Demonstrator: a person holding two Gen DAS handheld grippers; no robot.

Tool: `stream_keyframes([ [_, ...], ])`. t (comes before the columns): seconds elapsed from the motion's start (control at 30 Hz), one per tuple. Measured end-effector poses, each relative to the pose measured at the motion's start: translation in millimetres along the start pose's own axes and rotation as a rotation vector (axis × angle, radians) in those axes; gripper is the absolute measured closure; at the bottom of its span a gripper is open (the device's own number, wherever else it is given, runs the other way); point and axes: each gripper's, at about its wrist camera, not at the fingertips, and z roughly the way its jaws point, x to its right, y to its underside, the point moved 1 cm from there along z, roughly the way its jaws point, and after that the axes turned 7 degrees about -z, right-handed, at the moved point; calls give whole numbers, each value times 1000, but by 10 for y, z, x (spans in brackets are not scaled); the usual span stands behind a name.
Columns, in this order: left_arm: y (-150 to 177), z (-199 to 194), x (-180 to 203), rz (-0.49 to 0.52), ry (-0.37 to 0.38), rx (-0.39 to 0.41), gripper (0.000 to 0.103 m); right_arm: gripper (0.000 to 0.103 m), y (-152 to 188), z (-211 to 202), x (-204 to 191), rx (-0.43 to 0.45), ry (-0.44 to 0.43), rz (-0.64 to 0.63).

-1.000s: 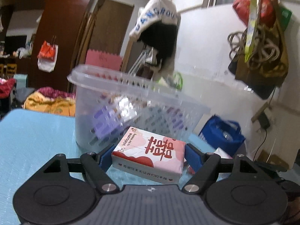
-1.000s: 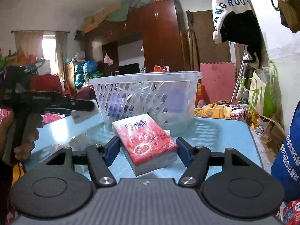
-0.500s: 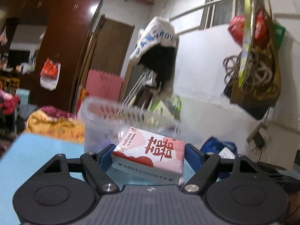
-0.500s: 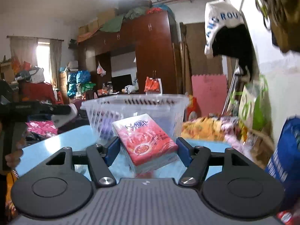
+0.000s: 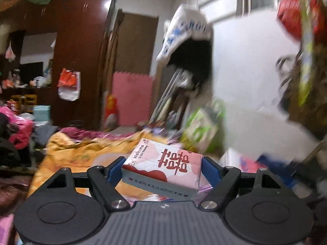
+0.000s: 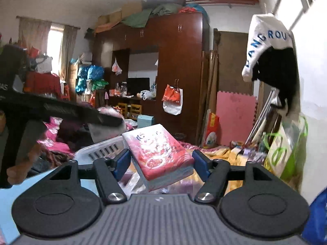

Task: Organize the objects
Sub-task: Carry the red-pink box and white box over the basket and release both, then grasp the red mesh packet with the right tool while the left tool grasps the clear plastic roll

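In the right wrist view a tissue pack (image 6: 161, 155) sits at centre between the right gripper's (image 6: 161, 161) fingers, the basket's (image 6: 102, 150) rim lower left behind it, the left gripper (image 6: 61, 112) far left, a wardrobe (image 6: 179, 61) behind.

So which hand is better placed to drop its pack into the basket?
Right. Its tool has just been opening around the red pack, at the basket rim; left view shows no basket.

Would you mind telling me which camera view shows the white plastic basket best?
The right wrist view shows it best: part of the basket's slotted rim is visible just behind the red tissue pack, which sits between the right gripper's just-opened jaws. The left wrist view shows none of the basket, only the pink tissue pack in the left gripper.
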Motion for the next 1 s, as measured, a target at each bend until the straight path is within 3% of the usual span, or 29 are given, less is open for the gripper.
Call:
stream_keyframes([
  [0.07,49,173,-46,-1,-75,-49,20,10,21,82,-8,-39,37,-23],
  [0.13,121,121,-131,-19,-35,-40,21,0,89,-43,23,-20,60,-9],
  [0.3,257,-270,-217,-30,49,11,15,0,268,-498,62,0,4,38],
  [0.43,398,-470,-194,-25,53,23,15,0,469,-688,-57,-34,0,22],
  [0.5,671,-575,-162,47,74,-16,15,0,643,-696,-110,-73,-28,20],
  [0.57,1028,-627,-162,108,50,-91,15,0,841,-607,-151,-145,-53,33],
  [0.67,1405,-618,-243,112,70,-185,15,0,1131,-443,-232,-241,-76,21],
  [0.8,1530,-556,-313,53,125,-227,17,0,1237,-364,-201,-252,-84,78],
  [1.0,1792,-551,-198,69,160,-293,17,1,1257,-354,-152,-264,-83,115],
])
